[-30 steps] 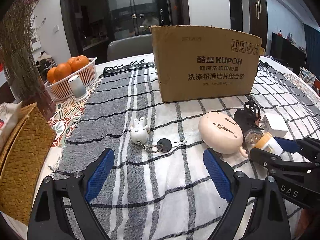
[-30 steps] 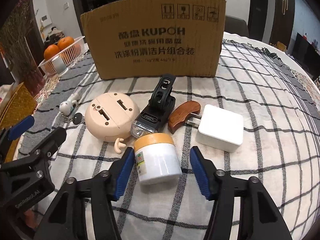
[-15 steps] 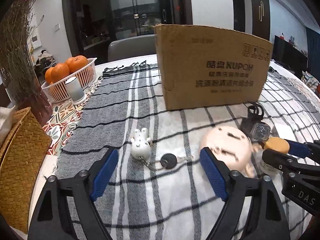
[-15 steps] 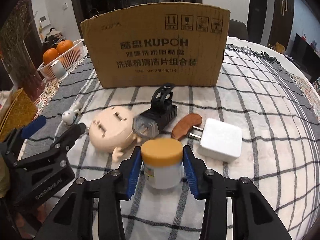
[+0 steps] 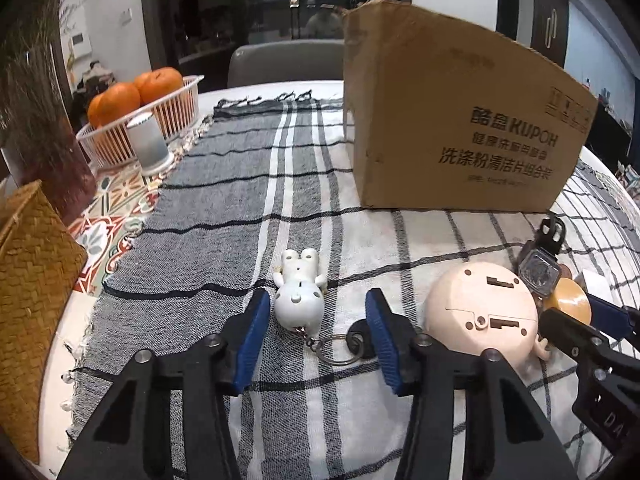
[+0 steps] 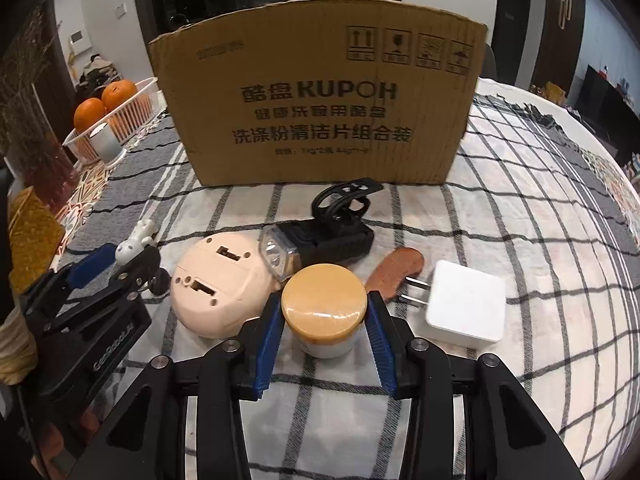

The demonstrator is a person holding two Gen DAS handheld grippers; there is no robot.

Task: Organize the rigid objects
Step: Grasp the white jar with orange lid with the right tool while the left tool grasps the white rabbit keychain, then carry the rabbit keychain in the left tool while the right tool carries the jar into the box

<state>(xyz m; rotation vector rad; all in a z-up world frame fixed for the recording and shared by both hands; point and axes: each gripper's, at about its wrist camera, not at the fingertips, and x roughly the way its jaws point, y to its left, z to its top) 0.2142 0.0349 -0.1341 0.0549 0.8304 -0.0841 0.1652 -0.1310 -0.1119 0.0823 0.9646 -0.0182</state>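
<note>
My right gripper (image 6: 324, 330) is shut on a small white jar with a tan lid (image 6: 324, 306) and holds it raised over the checked cloth. My left gripper (image 5: 314, 334) is open around a white rabbit keychain (image 5: 300, 294) that lies on the cloth with its ring and black tag (image 5: 356, 338). A beige round device (image 6: 216, 286), a black bike light (image 6: 320, 242), a brown wooden piece (image 6: 396, 274) and a white charger (image 6: 464, 308) lie in front of the cardboard box (image 6: 316, 112). The box also shows in the left wrist view (image 5: 460, 120).
A white basket of oranges (image 5: 140, 116) and a white candle cup (image 5: 148, 146) stand at the far left. A woven basket (image 5: 28, 280) and a dark vase (image 5: 44, 152) stand at the left edge. A grey chair (image 5: 284, 64) is behind the table.
My right gripper closed on the jar and lifted it. My left gripper moved forward and narrowed around the rabbit keychain.
</note>
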